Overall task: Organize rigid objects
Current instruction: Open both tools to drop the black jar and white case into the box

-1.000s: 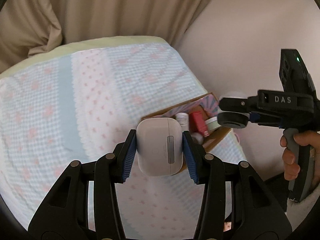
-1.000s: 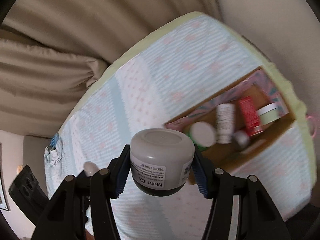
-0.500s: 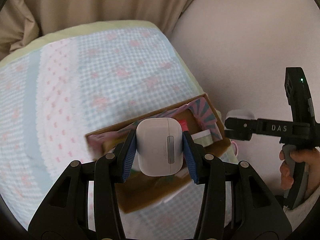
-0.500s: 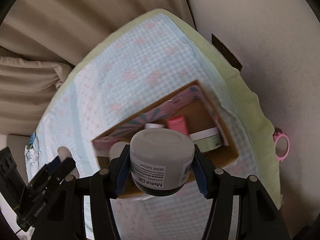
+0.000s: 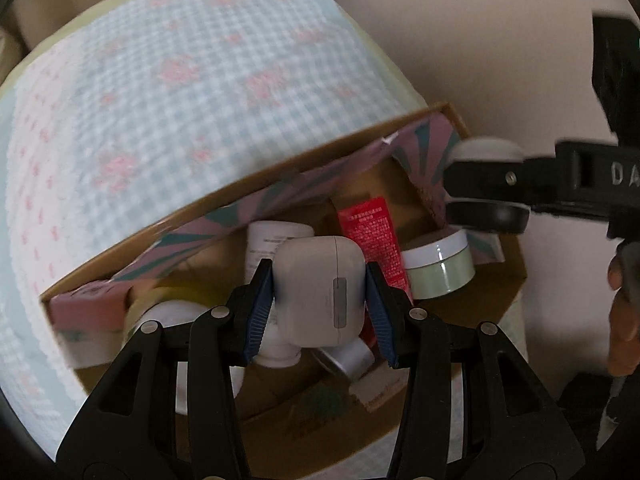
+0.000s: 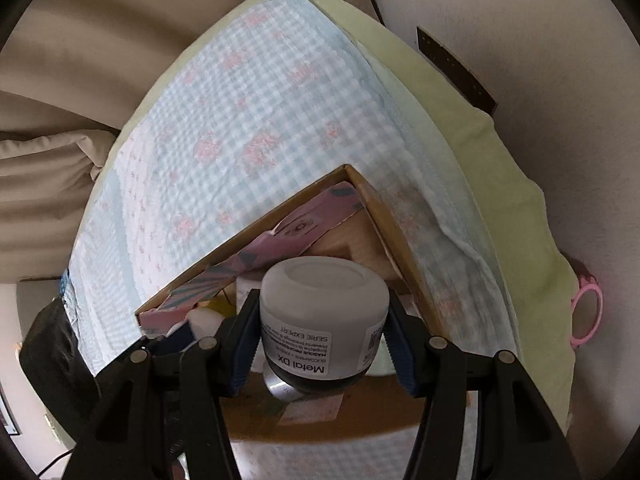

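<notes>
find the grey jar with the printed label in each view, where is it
Left wrist view: the grey jar is at the right edge, clamped in the right hand-held gripper, over the box's right end.
Right wrist view: the jar is at lower centre, between the blue pads.
Shared landmark: the cardboard box with its pink patterned lining.

Earbud case: smooth white plastic, slight sheen. Jar: matt grey plastic w/ paper label, glossy dark base. Box: brown cardboard, matt, printed pink paper inside. Blanket: waffle-textured cloth. Gripper pads: ribbed blue, rubbery-looking; arms matt black plastic w/ metal pins.
</notes>
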Demonstrator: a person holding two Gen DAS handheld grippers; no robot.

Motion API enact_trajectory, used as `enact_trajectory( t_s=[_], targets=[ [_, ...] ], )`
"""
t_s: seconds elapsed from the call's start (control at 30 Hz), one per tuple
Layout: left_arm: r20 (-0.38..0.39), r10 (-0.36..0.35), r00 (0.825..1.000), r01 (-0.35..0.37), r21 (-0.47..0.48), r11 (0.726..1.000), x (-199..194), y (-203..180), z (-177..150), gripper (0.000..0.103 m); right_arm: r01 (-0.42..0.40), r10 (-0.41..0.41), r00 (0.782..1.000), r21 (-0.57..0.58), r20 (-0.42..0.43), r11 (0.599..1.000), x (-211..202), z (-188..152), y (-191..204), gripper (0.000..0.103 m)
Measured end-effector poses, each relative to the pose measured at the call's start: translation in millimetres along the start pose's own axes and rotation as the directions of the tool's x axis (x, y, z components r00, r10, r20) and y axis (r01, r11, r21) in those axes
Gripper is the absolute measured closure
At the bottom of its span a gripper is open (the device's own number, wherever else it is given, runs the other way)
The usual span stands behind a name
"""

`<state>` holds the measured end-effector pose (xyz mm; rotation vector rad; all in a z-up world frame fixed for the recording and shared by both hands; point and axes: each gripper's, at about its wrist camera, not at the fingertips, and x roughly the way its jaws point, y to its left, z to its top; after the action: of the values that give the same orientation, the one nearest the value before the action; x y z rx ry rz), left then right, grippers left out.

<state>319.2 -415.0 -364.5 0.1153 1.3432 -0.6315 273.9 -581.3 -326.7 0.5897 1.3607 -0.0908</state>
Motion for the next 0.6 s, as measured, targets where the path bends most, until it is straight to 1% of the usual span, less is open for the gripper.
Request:
enact_trajectory(
  t_s=[0.13,0.17,0.2,0.23,0.27,0.3,0.33,0.37,0.5,0.57,0.6],
  targets=[
    [-0.024,0.002,1.0,-0.001,0.026,1.0,9,-7,5,0.061,0.021,-0.021,1.0,-0.03,0.0,0.999,8,7,4,0.049],
    [-0.023,0.014,1.0,-0.013,0.034,0.999,8,-8,6,0.055,0.03,-0.03,1.0,-0.041,0.004,0.999,9,8,5,0.049],
    [-0.021,0.033,0.999,-0.033,0.042,0.999,6,-10,6,0.023,0.047,-0.046,0.999,-0.065,0.014,0.997,9,9,8,0.049],
    [-0.018,0.051,0.999,-0.05,0.049,0.998,3,-11,6,0.001,0.062,-0.061,0.998,-0.081,0.022,0.995,10,9,10,0.047],
    [-0.001,0.05,0.999,-0.05,0.052,0.997,-2,-11,6,0.0,0.072,-0.069,0.997,-0.091,0.037,0.993,9,9,12,0.036],
    [0.008,0.042,0.999,-0.042,0.053,0.998,-6,-9,4,0.0,0.048,-0.044,0.998,-0.093,0.045,0.995,7,10,13,0.017],
    [0.012,0.035,0.999,-0.036,0.049,0.998,-11,-7,1,0.0,0.017,-0.013,0.999,-0.087,0.045,0.996,5,9,13,0.007],
    [0.016,0.038,0.999,-0.039,0.044,0.998,-16,-4,-1,0.0,0.019,-0.014,0.998,-0.076,0.061,0.997,1,6,14,0.0],
    [0.037,0.05,0.998,-0.05,0.011,0.999,-36,11,-12,0.0,0.114,-0.104,0.981,-0.054,0.164,0.992,-19,-5,14,0.0],
    [0.044,0.046,0.998,-0.045,-0.007,0.999,-45,18,-14,0.0,0.127,-0.119,0.978,-0.039,0.169,0.991,-23,-9,13,0.0],
    [0.047,0.046,0.998,-0.045,-0.013,0.999,-49,22,-17,0.0,0.119,-0.11,0.979,-0.043,0.17,0.992,-26,-12,13,0.0]
  ],
)
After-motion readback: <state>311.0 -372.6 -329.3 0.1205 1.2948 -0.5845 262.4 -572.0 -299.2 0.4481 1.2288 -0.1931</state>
